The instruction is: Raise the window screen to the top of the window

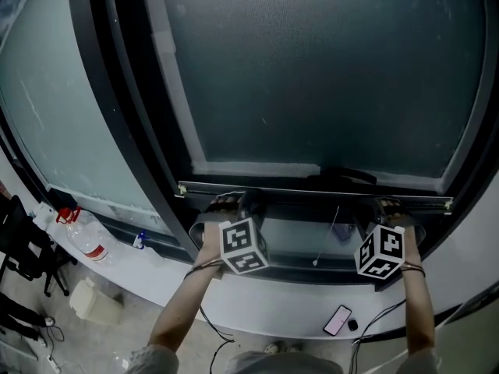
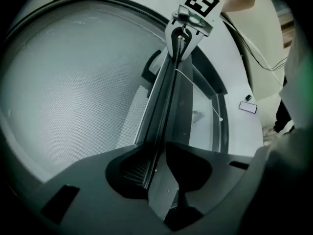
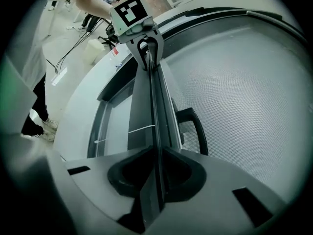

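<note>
Though the left hand-held gripper (image 2: 156, 148) straddles the screen bar (image 2: 168, 97) — contact is unclear.

Our left hand-held gripper (image 2: 157, 149) and right hand-held gripper (image 3: 157, 151) are smooth grey moulded plastic. Each bears a white cube (image 1: 244, 245) printed with black square markers. Thin dark cables (image 1: 209, 319) trail from our wrists. We wear pale grey short sleeves (image 1: 145, 361).
</note>
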Demonstrator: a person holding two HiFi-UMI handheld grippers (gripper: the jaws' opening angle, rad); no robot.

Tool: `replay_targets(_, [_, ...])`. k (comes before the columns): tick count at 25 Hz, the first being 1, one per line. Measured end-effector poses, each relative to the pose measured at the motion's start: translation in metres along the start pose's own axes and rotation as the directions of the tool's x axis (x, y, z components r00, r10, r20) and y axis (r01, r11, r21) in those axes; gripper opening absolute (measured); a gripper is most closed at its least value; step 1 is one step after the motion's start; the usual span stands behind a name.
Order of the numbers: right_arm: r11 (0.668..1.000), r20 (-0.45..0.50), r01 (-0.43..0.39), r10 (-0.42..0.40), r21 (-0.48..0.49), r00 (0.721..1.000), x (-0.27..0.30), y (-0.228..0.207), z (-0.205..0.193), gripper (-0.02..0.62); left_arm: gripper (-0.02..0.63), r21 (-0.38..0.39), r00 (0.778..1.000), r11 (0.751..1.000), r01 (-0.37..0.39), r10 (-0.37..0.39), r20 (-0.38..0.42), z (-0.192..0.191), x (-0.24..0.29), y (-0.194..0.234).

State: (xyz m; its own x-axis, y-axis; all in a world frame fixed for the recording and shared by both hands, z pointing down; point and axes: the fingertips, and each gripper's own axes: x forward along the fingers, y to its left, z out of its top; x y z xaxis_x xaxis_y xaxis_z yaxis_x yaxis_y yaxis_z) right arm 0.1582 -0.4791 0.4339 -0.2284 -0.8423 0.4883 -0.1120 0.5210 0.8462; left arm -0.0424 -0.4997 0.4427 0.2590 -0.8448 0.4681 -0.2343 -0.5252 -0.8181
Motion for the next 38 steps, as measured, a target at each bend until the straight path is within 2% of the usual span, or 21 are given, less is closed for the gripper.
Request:
replay_targets(5, [0.998,-0.025,-0.053,0.052,-0.017,0.998,0.001,0.000,0.001,0.061,0.083,0.067,0.998,0.997,0.038,-0.035,-0.043,0.007,0.007,-0.004])
replay_targets(11, [0.991,-0.074,-0.125,0.121,-0.043,0.990,0.003,0.002,0.000,0.048,0.067,0.064,0.993,0.993,0.098,-0.093,-0.073,0.008,0.008,-0.007])
replay_targets(15, [0.986,-0.110,-0.165,0.161,-0.030,0.981,0.003,0.003,0.001,0.043,0.059,0.113,0.989,0.985,0.133,-0.125,-0.082,0.008,0.009,-0.009])
replay_targets(20, [0.978,-0.180,-0.202,0.192,-0.043,0.965,0.005,0.004,0.001,0.026,0.043,0.106,0.971,0.967,0.233,-0.226,-0.073,0.006,0.008,-0.012])
replay_targets(24, [0.962,-0.193,-0.269,0.257,-0.037,0.947,0.004,0.003,0.004,0.021,0.038,0.100,0.970,0.966,0.239,-0.233,-0.067,0.007,0.008,-0.009])
replay_targets(28, [0.941,-0.167,-0.337,0.330,-0.014,0.929,0.001,0.004,0.003,0.020,0.029,0.097,0.963,0.959,0.266,-0.261,-0.060,0.008,0.008,-0.012])
replay_targets(31, [0.949,-0.147,-0.314,0.309,-0.012,0.940,-0.004,-0.003,0.004,0.020,0.023,0.104,0.972,0.966,0.235,-0.232,-0.047,0.011,0.004,-0.003])
replay_targets(38, [0.988,-0.115,-0.151,0.145,-0.045,0.983,-0.033,-0.072,0.021,0.020,0.023,0.146,0.997,0.986,0.077,-0.073,-0.035,0.033,-0.026,0.066])
